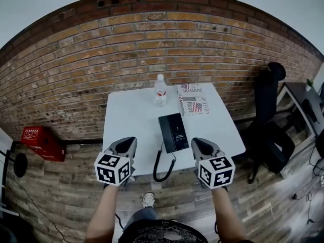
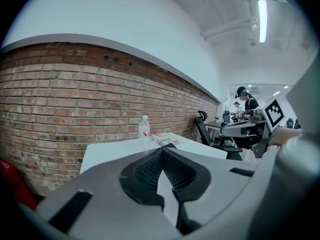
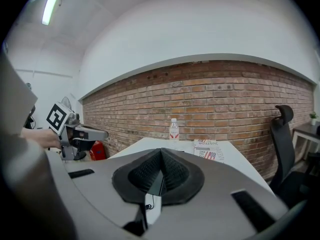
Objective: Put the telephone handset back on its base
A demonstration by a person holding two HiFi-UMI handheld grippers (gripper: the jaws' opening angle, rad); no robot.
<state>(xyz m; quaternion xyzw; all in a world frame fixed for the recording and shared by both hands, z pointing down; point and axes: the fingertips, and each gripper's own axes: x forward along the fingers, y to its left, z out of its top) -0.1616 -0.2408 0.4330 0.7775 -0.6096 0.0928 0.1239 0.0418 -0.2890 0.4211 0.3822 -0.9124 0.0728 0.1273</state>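
Left gripper (image 1: 129, 140) and right gripper (image 1: 197, 142) held at table (image 1: 126, 116) near edge, all 4 jaws pressed together, nothing clamped. Black telephone (image 1: 173, 132) seen at table centre, cord (image 1: 163, 170) hung over near edge.

The phone (image 1: 173, 132) is too small to tell handset from base. In both gripper views it is mostly hidden. The newspaper's (image 1: 194, 104) small print is illegible.

Bare table (image 1: 126, 120) beside telephone (image 1: 173, 132); bottle (image 1: 160, 90), newspaper (image 1: 194, 99) at back
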